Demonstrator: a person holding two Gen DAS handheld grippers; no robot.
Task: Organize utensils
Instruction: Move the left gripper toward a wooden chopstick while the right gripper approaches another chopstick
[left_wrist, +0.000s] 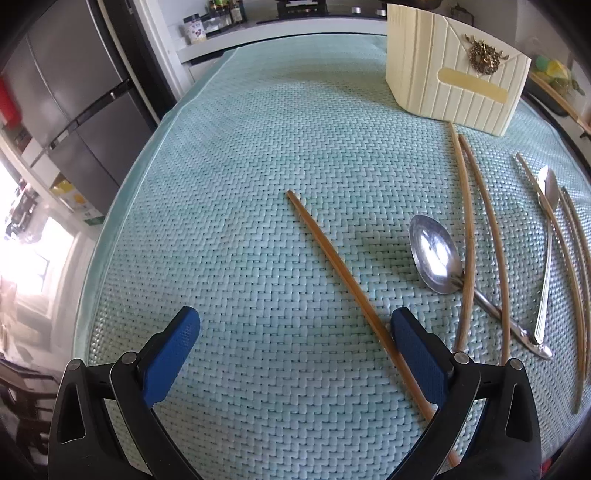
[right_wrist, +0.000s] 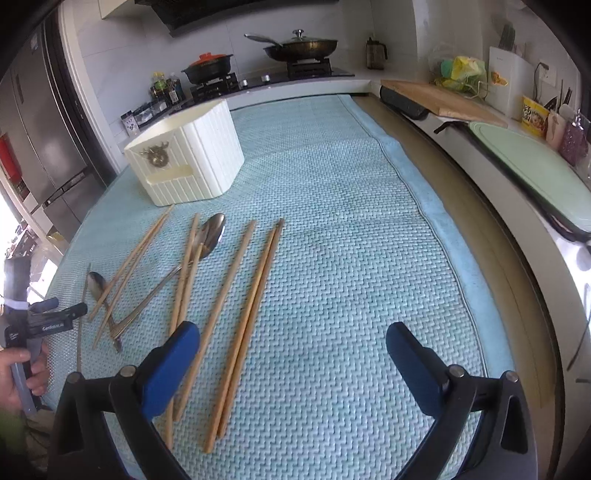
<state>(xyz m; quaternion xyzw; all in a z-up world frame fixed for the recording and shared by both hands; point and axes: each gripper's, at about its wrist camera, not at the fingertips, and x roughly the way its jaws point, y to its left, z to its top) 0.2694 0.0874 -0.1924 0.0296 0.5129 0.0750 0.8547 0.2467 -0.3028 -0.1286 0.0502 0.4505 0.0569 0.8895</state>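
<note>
A cream ribbed utensil holder (left_wrist: 452, 74) stands at the far side of the mat; it also shows in the right wrist view (right_wrist: 188, 162). Several wooden chopsticks and two metal spoons lie loose on the mat. My left gripper (left_wrist: 295, 326) is open, low over the mat, with one chopstick (left_wrist: 343, 273) running between its fingers, close to the right one. A spoon (left_wrist: 437, 258) lies just right of it. My right gripper (right_wrist: 291, 339) is open and empty; a pair of chopsticks (right_wrist: 251, 325) lies between its fingers. A second spoon (right_wrist: 212, 232) lies farther off.
A woven teal mat (right_wrist: 332, 206) covers the counter. A stove with pans (right_wrist: 299, 48) stands at the back, a wooden board (right_wrist: 439, 98) and a green cutting board (right_wrist: 532, 166) at the right. A fridge (left_wrist: 70, 103) stands left. The left gripper shows in the right wrist view (right_wrist: 55, 314).
</note>
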